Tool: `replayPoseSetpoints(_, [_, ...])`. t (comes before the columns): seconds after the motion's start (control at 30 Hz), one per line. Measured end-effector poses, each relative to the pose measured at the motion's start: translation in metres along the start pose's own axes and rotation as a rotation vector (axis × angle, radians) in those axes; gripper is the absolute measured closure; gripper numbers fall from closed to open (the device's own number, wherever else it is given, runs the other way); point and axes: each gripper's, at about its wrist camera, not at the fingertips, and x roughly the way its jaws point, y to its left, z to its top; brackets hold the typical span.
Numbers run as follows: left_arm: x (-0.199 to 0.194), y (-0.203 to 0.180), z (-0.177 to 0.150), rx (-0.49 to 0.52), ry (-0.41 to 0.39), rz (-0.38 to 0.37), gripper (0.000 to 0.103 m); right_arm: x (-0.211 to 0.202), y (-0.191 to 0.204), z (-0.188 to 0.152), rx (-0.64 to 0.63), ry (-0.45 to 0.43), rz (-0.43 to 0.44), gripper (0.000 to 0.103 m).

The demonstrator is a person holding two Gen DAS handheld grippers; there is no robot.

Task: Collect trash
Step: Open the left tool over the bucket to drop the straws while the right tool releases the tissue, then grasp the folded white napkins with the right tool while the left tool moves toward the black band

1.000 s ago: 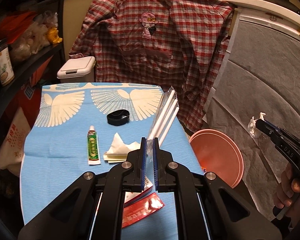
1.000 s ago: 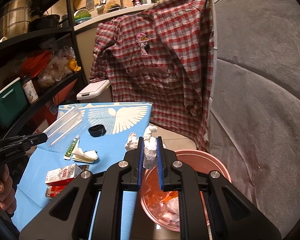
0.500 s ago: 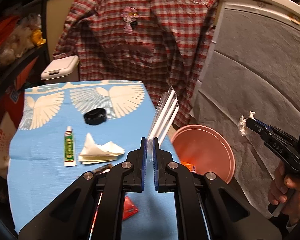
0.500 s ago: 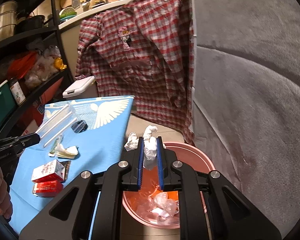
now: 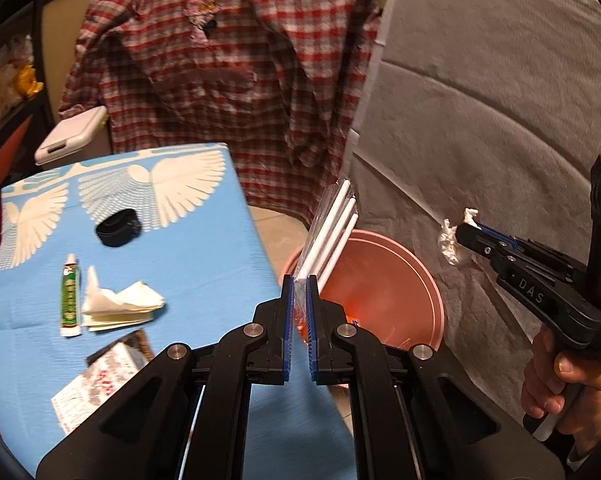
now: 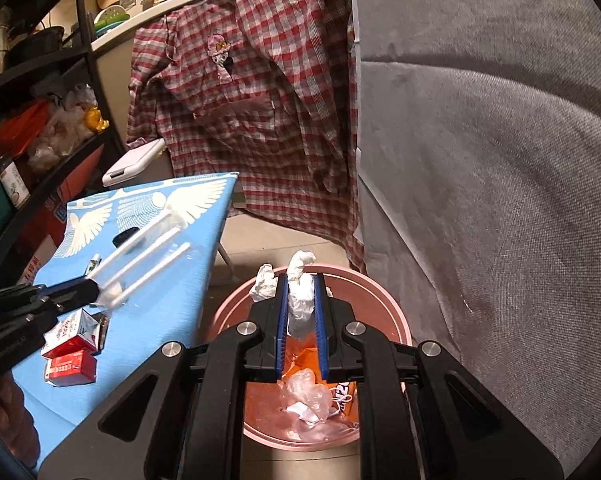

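My left gripper is shut on a clear plastic packet of white straws, which sticks up over the near rim of the pink bin. My right gripper is shut on a crumpled white tissue directly above the pink bin, which holds plastic wrap and an orange wrapper. In the left wrist view the right gripper hangs to the right of the bin with the tissue. In the right wrist view the left gripper holds the straws over the table edge.
The blue table carries a green tube, folded tissue, a black ring and red-and-white cartons. A plaid shirt hangs behind; a grey sofa stands at right; shelves at left.
Both grippers have moved toward the pink bin. The straw packet now stands over the bin's near rim, and the tissue hangs lower, right above the bin's opening.
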Motion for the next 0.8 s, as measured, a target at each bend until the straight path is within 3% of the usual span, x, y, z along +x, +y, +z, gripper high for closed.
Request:
replayPoseSetpoints(0.5, [0.043,-0.03,-0.002,0.008,0.083,-0.046,0.097,0.024,-0.01,-0.007,0.025,0.085,-0.018,0.086])
replayPoseSetpoints(0.57, [0.044,-0.031,-0.001,0.006,0.083,-0.057,0.093,0.026,-0.012,-0.009,0.034,0.098,-0.019,0.077])
replayPoseSetpoints(0.63, [0.042,-0.03,0.0,0.004,0.077,-0.066,0.081,0.027,-0.012,-0.009,0.035,0.099,-0.026,0.069])
replayPoseSetpoints(0.8, [0.031,-0.017,0.004,-0.029,0.053,-0.08,0.079,0.026,-0.01,-0.008,0.033,0.094,-0.024,0.065])
